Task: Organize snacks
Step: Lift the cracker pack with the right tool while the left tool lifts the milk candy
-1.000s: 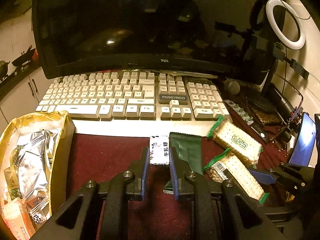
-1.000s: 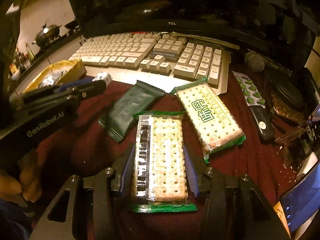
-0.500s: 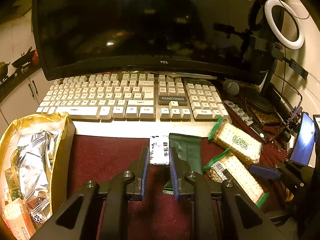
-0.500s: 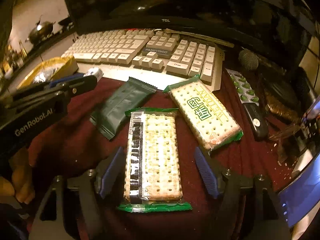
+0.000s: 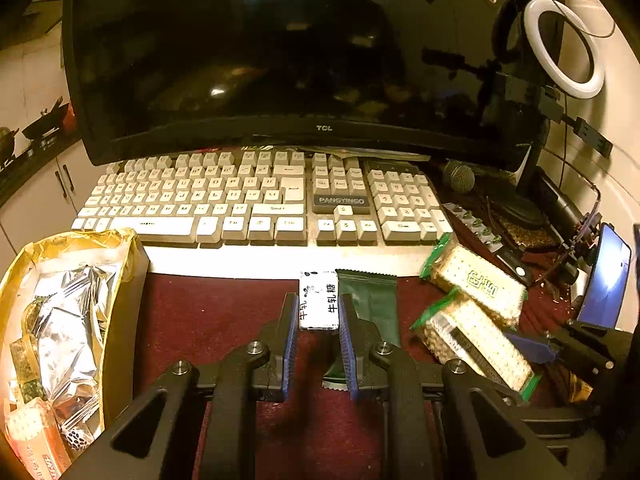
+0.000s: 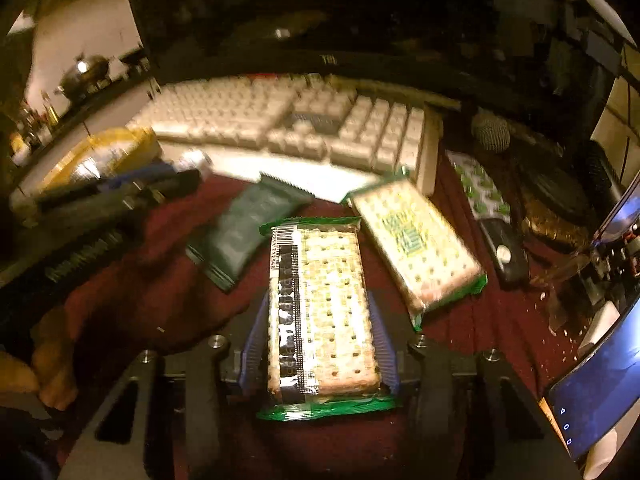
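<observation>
My left gripper (image 5: 319, 322) is shut on a small white candy packet (image 5: 319, 300) with black characters, just above the dark red mat. My right gripper (image 6: 320, 312) has its jaws closing on a clear cracker pack with green ends (image 6: 328, 280), and its blue pads press the pack's long sides. A second cracker pack (image 6: 416, 244) lies to the right of it, printed side up. A dark green wrapper (image 6: 244, 232) lies flat to the left. At the far left, a gold box (image 5: 120, 320) holds several silver and orange snack packets.
A white keyboard (image 5: 248, 200) and a dark monitor (image 5: 280, 60) close off the back. At the right are a lit phone (image 5: 606, 276), a microphone (image 5: 458, 176), a pill blister strip (image 6: 480, 188) and cables. A hand (image 6: 48, 368) holds the left gripper.
The right jaws stood shut on the cracker pack, spread wide around it half a second ago, and have come back onto its sides. The right view is now blurred. The left gripper has not moved.
</observation>
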Tool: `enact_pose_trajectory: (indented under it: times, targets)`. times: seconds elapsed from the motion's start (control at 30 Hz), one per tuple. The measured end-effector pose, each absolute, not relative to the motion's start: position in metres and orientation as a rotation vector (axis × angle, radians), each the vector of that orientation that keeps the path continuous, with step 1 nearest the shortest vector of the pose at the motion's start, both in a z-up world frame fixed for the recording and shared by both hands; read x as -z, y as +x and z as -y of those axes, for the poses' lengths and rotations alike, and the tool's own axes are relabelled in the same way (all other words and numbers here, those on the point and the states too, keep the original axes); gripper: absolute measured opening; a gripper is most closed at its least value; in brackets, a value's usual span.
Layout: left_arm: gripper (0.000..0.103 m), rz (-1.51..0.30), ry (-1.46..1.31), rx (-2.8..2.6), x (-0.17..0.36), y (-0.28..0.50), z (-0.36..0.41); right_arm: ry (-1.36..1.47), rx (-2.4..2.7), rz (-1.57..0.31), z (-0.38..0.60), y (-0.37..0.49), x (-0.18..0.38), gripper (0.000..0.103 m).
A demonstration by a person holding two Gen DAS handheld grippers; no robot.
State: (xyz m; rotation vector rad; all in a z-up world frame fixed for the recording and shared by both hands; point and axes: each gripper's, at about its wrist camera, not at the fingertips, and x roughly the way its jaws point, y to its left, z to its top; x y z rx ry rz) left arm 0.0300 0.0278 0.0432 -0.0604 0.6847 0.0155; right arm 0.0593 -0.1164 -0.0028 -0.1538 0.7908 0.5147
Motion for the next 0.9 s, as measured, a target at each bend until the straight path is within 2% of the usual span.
enact_pose_trajectory:
  times: [0.23, 0.9]
  targets:
    - [0.019, -0.649, -0.045, 0.005, -0.049, 0.026, -0.023, -0.113, -0.484, -0.656, 0.126, 0.05, -0.019, 0.047]
    - [0.019, -0.511, 0.004, 0.056, -0.063, 0.007, -0.009, -0.003, -0.389, -0.534, 0.156, 0.05, -0.039, 0.047]
